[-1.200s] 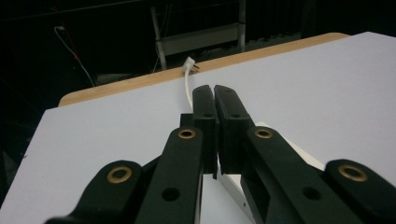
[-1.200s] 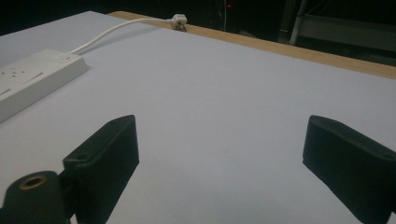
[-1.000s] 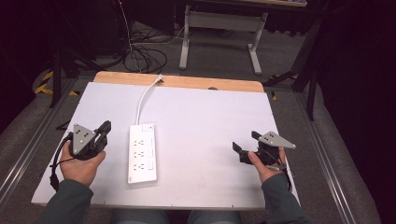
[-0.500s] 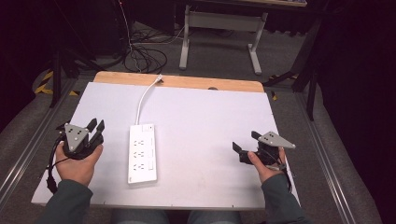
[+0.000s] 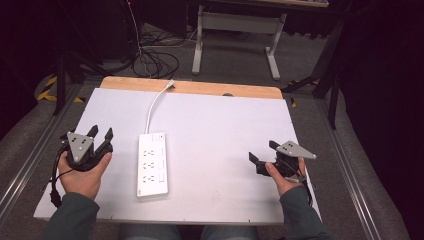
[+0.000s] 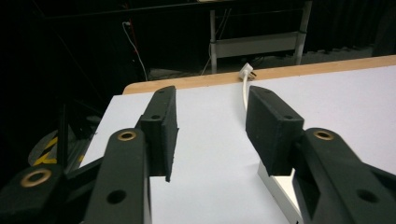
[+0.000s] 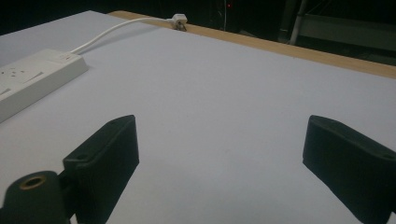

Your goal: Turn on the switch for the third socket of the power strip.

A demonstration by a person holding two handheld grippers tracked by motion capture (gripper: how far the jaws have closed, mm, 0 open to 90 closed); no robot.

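A white power strip (image 5: 152, 162) lies lengthwise on the white table top (image 5: 220, 130). Its white cable (image 5: 155, 105) runs to a loose plug (image 5: 171, 84) at the wooden far edge. My left gripper (image 5: 100, 132) is held in a hand left of the strip and points away up the table. Its jaws have just been opening, and nothing is between them. In the left gripper view the gripper (image 6: 212, 126) frames bare table, with the strip's corner (image 6: 275, 186) and the plug (image 6: 246, 71) behind. My right gripper (image 5: 262, 151) stands open and empty at the right, pointing left toward the strip (image 7: 32, 79).
A wooden strip (image 5: 200, 88) borders the table's far edge. Beyond it are dark floor, loose cables (image 5: 155, 62) and a metal stand (image 5: 235, 35). Metal rails (image 5: 30, 160) run along both sides of the table.
The left gripper's jaws went from shut to open, and the gripper turned to point up the table. The right gripper and the power strip stayed put.
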